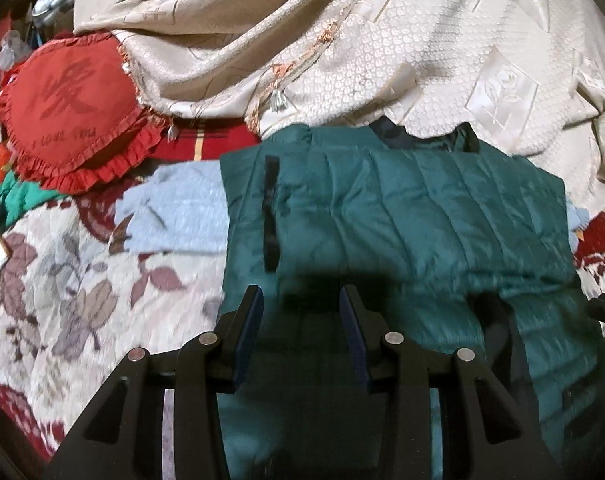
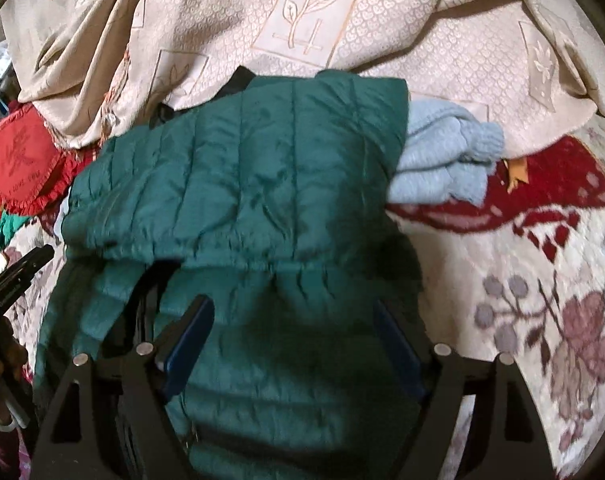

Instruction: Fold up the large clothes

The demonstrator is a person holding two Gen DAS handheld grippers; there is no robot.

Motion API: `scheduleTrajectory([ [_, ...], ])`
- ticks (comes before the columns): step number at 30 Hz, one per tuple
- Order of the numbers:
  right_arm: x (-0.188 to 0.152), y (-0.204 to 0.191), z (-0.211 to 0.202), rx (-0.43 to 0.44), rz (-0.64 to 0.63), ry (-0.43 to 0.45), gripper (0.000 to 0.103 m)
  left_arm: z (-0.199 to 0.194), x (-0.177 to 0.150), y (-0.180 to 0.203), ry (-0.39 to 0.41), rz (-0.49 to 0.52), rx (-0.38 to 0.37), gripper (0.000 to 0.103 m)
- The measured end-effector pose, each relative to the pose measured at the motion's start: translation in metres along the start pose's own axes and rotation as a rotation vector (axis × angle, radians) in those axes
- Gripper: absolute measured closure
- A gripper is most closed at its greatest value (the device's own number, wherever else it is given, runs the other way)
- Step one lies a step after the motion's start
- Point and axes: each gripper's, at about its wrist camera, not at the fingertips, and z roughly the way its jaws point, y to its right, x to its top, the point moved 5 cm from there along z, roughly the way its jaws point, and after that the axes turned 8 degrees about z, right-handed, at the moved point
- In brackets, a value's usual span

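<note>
A: Where's the green quilted jacket (image 2: 238,168)?
B: Folded on the floral blanket (image 2: 542,320), over a blue sweater (image 2: 442,160).
A: Grippers?
B: Left gripper (image 1: 301,300) and right gripper (image 2: 292,312) both parted above the jacket, gripping nothing.

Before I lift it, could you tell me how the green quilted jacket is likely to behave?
The green quilted jacket would probably sag and unfold, since it drapes in soft creases. Its shiny shell looks slippery. The puffy quilting suggests it is light for its bulk.
</note>
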Motion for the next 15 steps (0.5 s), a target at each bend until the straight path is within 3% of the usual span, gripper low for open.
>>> scheduleTrajectory([
  [15, -0.062, 0.006, -0.028, -0.028, -0.026, -0.054, 0.014, -0.044, -0.056, -0.008, -0.034, -0.030, -0.048, 0.081],
])
